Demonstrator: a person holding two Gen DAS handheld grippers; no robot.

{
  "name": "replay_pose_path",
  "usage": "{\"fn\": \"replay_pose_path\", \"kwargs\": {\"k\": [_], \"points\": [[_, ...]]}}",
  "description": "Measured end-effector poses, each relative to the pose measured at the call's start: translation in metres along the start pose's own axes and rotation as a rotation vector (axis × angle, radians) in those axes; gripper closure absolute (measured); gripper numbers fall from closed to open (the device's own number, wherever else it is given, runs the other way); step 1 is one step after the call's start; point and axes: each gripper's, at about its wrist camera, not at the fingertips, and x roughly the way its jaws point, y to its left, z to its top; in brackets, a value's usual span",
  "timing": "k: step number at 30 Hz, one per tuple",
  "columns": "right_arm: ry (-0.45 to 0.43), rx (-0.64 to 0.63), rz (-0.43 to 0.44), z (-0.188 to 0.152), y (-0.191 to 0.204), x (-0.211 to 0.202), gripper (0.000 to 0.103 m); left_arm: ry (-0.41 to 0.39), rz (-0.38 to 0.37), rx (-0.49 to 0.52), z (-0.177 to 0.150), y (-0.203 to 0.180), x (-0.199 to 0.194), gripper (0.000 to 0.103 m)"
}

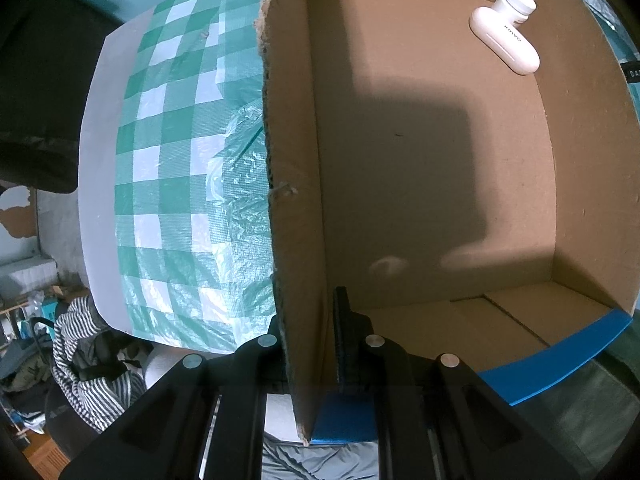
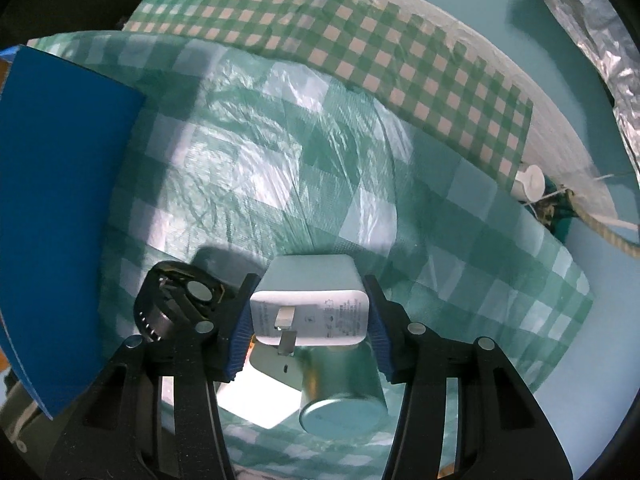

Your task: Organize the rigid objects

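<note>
We see the left tongs (image 1: 310, 344) closed tight on the side wall of the cardboard box (image 1: 292, 160), where a white device (image 1: 505, 36) lies in the far corner. The right tongs (image 2: 307, 330) hold a white charger (image 2: 310, 312) between the blue pads (image 2: 239, 340), just above the checked cloth (image 2: 260, 168) on the desk.

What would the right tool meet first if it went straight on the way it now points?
Probably the white charger: it already sits between the right tool's blue pads. Past it lies the checked cloth, though depth is unclear.
</note>
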Motion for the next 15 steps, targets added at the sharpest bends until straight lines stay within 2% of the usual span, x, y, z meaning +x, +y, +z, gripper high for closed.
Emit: {"fn": "replay_pose_path", "kwargs": {"k": [15], "points": [[-0.042,0.035,0.009,-0.007,0.002,-0.016,0.054,-0.002,-0.007,0.022,0.001,-0.004,-0.003,0.091]]}}
